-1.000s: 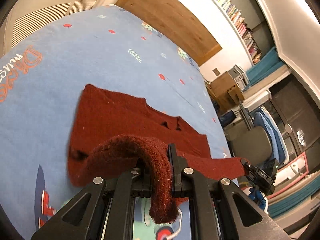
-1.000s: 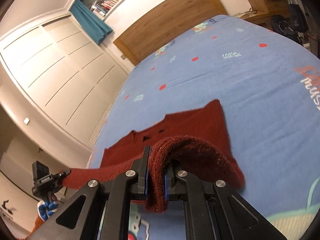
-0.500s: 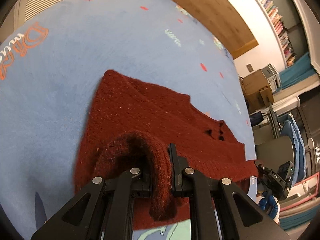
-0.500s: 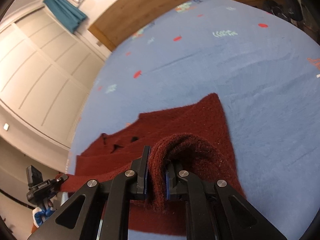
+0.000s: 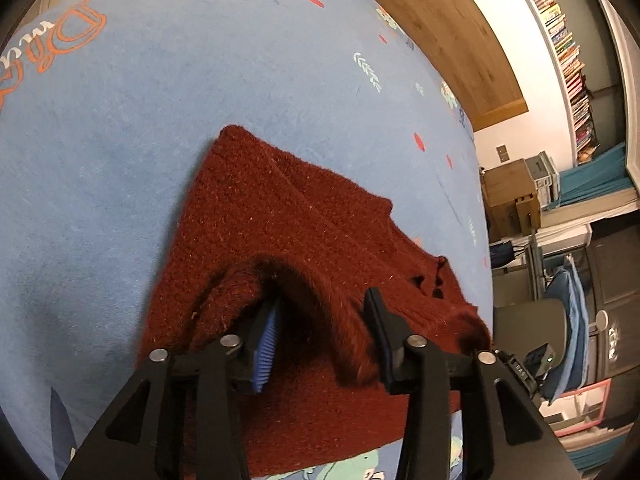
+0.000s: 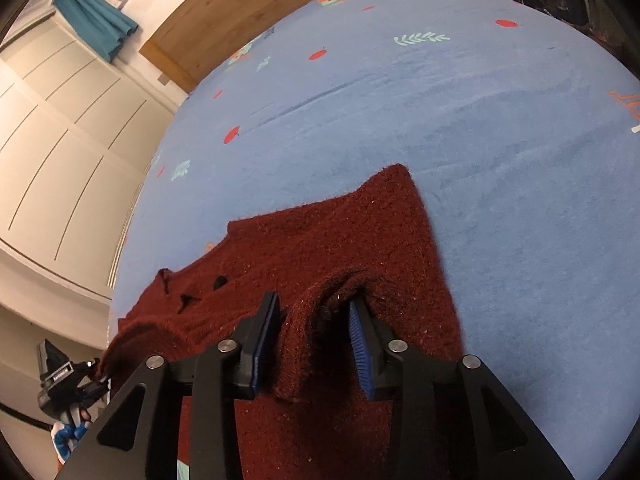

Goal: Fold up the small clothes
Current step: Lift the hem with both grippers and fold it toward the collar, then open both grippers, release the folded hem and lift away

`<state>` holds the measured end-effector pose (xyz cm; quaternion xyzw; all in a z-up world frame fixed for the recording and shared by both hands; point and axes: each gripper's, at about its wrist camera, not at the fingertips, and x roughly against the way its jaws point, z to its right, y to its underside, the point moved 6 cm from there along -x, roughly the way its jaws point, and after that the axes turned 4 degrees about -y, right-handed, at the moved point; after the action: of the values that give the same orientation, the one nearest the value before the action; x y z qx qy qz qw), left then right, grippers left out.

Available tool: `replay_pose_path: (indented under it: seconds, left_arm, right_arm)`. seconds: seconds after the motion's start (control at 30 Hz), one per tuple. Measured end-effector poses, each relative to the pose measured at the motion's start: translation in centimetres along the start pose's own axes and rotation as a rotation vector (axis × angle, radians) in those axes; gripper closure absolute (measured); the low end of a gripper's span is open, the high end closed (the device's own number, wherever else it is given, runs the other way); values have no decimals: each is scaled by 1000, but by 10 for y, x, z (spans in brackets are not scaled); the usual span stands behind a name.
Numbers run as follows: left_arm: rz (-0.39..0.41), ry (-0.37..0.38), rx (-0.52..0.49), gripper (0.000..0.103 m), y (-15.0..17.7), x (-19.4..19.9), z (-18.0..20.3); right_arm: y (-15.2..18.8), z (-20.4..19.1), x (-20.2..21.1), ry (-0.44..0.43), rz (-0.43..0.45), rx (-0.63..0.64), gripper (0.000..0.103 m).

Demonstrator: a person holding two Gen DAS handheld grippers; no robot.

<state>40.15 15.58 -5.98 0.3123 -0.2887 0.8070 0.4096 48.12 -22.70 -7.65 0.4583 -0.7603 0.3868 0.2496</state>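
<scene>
So the dark red knit sweater (image 5: 288, 216) is lying on a bed with a blue printed bedspread (image 5: 120, 128), folded over on itself, and both wrist cams are looking down at it from opposite ends. The bedspread has little red dots, leaf sprigs and some orange lettering on it.

Left hand-held gripper (image 5: 324, 312): jaws have just been opening, and they now stand apart with a raised hump of the sweater's edge sitting between them. The blue pad on the left finger is right up against the fabric, the right finger looks clear of it with the knit draped in front, so I'd call it released, not squeezing anymore.

Right hand-held gripper (image 6: 316, 316): same deal, jaws have just been opening and a fold of the knit still stands up between the two blue pads. Fabric brushes the pads on both sides but there's a visible gap and nothing looks pinched.

In the left view you can spot the right hand-held gripper down by the lower right edge of the sweater, and in the right view the left one shows at the lower left, with a bit of a blue glove under it.

Around the bed: a wooden headboard (image 6: 248, 4), cream panelled wardrobe doors (image 6: 60, 128), a teal curtain (image 6: 96, 28), bookshelves (image 5: 568, 52) and some cardboard boxes (image 5: 512, 200)
</scene>
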Motion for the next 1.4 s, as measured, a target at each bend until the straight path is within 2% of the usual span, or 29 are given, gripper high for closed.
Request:
replay_pose_path:
  seconds: [0.17, 0.23, 0.33, 0.53, 0.8, 0.97, 1.2, 1.4]
  left_arm:
    - [21, 14, 16, 58, -4, 13, -3]
    - [49, 15, 22, 52, -7, 23, -4]
    - [75, 22, 27, 52, -11, 34, -2]
    - [105, -59, -84, 52, -7, 41, 14]
    - [86, -163, -285, 52, 26, -1, 54]
    - [89, -214, -358, 52, 38, -26, 64]
    - [113, -315, -438, 52, 39, -53, 51]
    - [129, -327, -459, 51, 41, -59, 33]
  right_arm:
    - [-4, -3, 4, -3, 11, 12, 57]
    - [-5, -5, 7, -3, 17, 13, 56]
    - [-8, -8, 12, -3, 34, 24, 51]
    - [-15, -19, 23, -3, 64, 65, 48]
    - [-5, -44, 12, 58, 50, 229, 48]
    - [5, -55, -7, 108, 21, 335, 48]
    - [15, -62, -34, 199, -6, 475, 47]
    - [13, -46, -53, 270, -31, 509, 47]
